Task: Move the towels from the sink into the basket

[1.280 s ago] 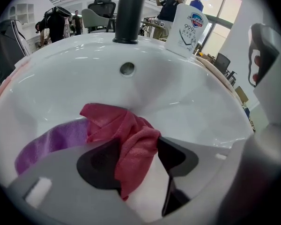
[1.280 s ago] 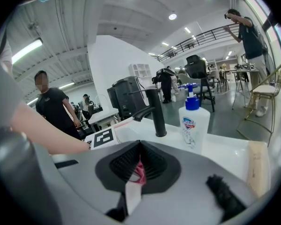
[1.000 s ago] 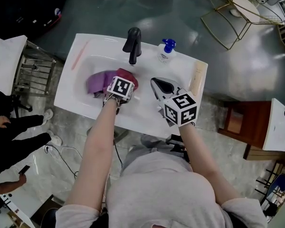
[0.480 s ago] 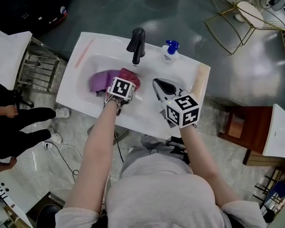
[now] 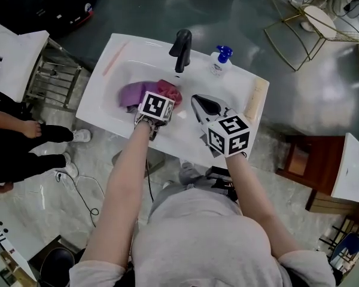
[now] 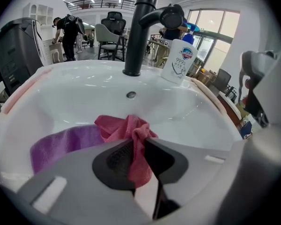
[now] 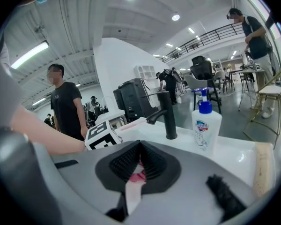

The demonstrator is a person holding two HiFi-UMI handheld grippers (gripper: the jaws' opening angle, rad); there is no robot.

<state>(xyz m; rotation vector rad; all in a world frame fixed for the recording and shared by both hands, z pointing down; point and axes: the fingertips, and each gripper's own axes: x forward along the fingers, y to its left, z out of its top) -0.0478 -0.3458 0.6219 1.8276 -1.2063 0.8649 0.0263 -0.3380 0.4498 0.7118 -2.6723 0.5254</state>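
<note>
Left gripper (image 6: 137, 144), just closed: pink towel (image 6: 124, 125)

Black faucet (image 5: 181, 46) stands upright at middle of sink (image 5: 91, 109) back edge, straight ahead of you. Soap bottle (image 5: 219, 63), white with blue pump, sits just right of faucet on same edge. Pink strip (image 5: 112, 58) lies along left edge. Beige strip (image 5: 256, 100) lies along right edge. On floor: gold wire chair (image 5: 305, 20) well beyond right back corner, brown cabinet (image 5: 299, 154) off to your right, white table (image 5: 15, 58) off to your left. Bystander (image 5: 18, 154) in dark trousers and white shoes stands near that table. Right claw view shows a person in black T-shirt (image 7: 65, 107) behind the faucet.
</note>
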